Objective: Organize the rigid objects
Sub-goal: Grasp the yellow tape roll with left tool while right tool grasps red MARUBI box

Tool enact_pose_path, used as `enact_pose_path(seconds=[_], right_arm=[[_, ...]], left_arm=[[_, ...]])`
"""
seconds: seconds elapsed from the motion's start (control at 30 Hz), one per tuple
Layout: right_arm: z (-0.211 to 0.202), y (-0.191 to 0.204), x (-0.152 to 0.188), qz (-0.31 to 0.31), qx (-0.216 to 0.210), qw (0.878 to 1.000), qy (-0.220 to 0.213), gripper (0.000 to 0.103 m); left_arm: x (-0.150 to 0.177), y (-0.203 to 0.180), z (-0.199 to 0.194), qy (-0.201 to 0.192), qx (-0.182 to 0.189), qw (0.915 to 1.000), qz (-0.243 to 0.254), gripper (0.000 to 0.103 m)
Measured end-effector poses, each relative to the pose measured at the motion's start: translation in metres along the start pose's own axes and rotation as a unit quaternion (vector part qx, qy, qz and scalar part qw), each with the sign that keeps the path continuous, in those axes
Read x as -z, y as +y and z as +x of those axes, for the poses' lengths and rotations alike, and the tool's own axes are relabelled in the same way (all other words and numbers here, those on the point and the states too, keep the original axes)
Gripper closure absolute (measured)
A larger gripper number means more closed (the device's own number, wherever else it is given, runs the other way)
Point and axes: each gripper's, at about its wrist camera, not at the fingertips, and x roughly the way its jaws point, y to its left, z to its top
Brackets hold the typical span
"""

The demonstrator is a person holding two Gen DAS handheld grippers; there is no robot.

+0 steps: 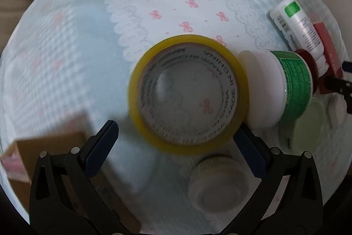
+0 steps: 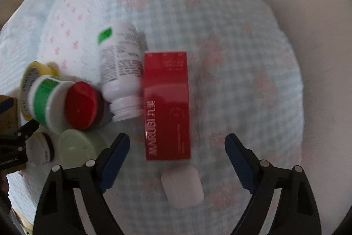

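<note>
Your left tool (image 1: 176, 142) is spread wide, blue pads well apart, and holds nothing. The roll of yellow tape (image 1: 187, 94) stands on its edge just ahead of the pads, between their lines; its right side overlaps the right pad in the left wrist view, and whether they touch cannot be told. Right of the tape, touching or nearly so, a green-labelled jar (image 1: 292, 85) lies on its side with its white lid toward the tape. Beyond it lie a white bottle (image 1: 294, 21) and a red box (image 1: 327, 45). Below the tape sits a small white tub (image 1: 215, 186), right of that a pale green lid (image 1: 312, 124), and at lower left a brown cardboard box (image 1: 44, 147). All rest on a blue checked cloth (image 1: 66, 47) with pink bows.

Your right tool (image 2: 177, 158) is likewise wide open and empty. Between its pads lies a white rounded case (image 2: 182, 186), touched by neither. Just ahead of that lies the red box (image 2: 167, 105), lengthwise away from you. The white bottle (image 2: 121, 72) lies against the box's left edge, neck toward you. Left of the neck a red cap (image 2: 81, 105) faces the camera, with the green-labelled jar (image 2: 46, 98) and the tape (image 2: 33, 72) behind it. The pale green lid (image 2: 72, 149) sits left of your left pad.
</note>
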Motion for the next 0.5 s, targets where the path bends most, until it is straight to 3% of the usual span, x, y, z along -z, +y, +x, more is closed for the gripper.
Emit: enact_pose_path(seconds=[0.2, 0.4, 0.5], right_arm=[[0.02, -0.004, -0.008, -0.012, -0.004, 1.0, 0.016, 0.04], [0.032, -0.004, -0.013, -0.014, -0.03, 0.999, 0.037, 0.06], [0.035, 0.001, -0.012, -0.02, -0.027, 0.999, 0.037, 0.065]], left_arm=[[-0.017, -0.012, 0.015, 0.0, -0.014, 0.9976, 0.068, 0.0], [-0.034, -0.024, 0.027, 0.003, -0.025, 0.9884, 0.15, 0.0], [-0.04, -0.027, 0.029, 0.006, -0.015, 0.9862, 0.165, 0.004]])
